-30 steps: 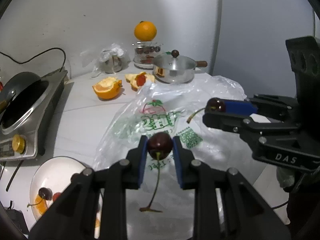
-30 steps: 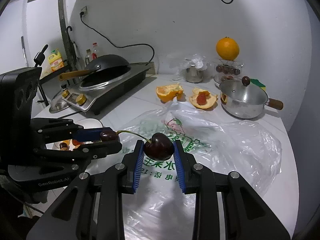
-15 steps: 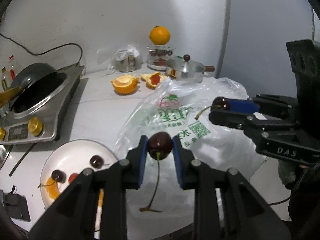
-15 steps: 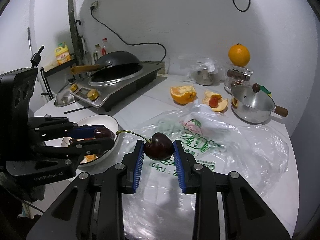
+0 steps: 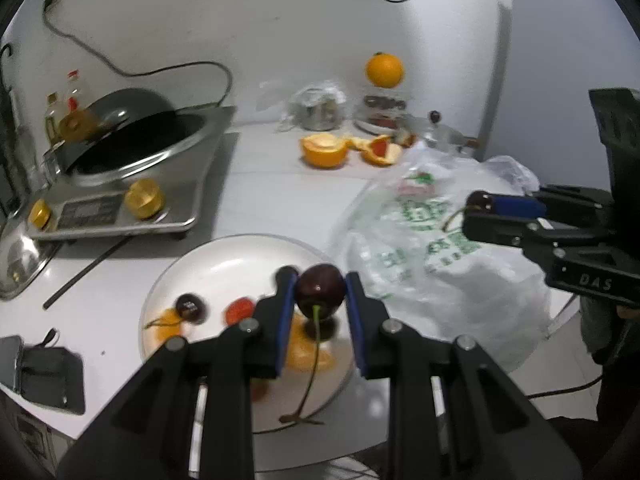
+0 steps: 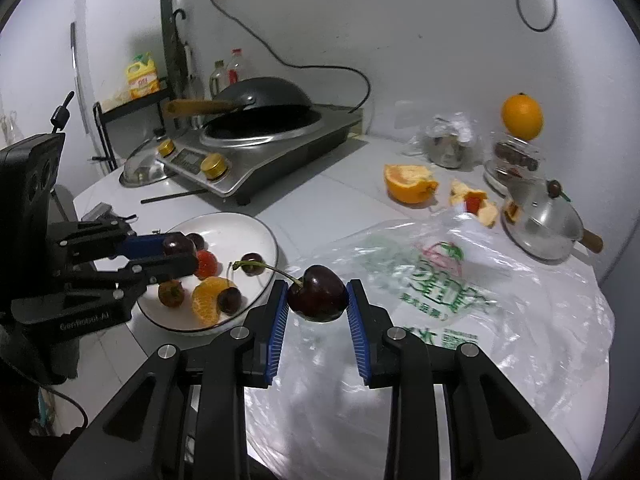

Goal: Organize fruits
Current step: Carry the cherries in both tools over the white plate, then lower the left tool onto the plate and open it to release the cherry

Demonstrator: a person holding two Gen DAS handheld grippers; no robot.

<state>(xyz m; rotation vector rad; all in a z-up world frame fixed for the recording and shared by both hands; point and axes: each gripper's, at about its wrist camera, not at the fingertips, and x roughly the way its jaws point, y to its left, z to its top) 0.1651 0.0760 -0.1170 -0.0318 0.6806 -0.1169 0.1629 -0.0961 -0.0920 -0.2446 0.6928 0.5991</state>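
Seen only from the right wrist – yellow detergent bottle point(image 6: 141, 76) on the black rack at far left. Further right, left gripper point(image 6: 182, 254) clamped on a dark red cherry point(image 6: 175, 245) over the white round plate point(image 6: 262, 229), "GenRobot.AI" printed on its body. Only in the left wrist view – black pouch point(image 5: 50, 376) at the table edge, then right gripper point(image 5: 474, 212), marked "DAS", closed on another dark cherry point(image 6: 318, 294) above the clear printed plastic bag point(image 6: 460, 280).

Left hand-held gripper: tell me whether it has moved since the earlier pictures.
Yes. The left hand-held gripper, shut on a cherry, has moved from above the plastic bag to above the white plate.
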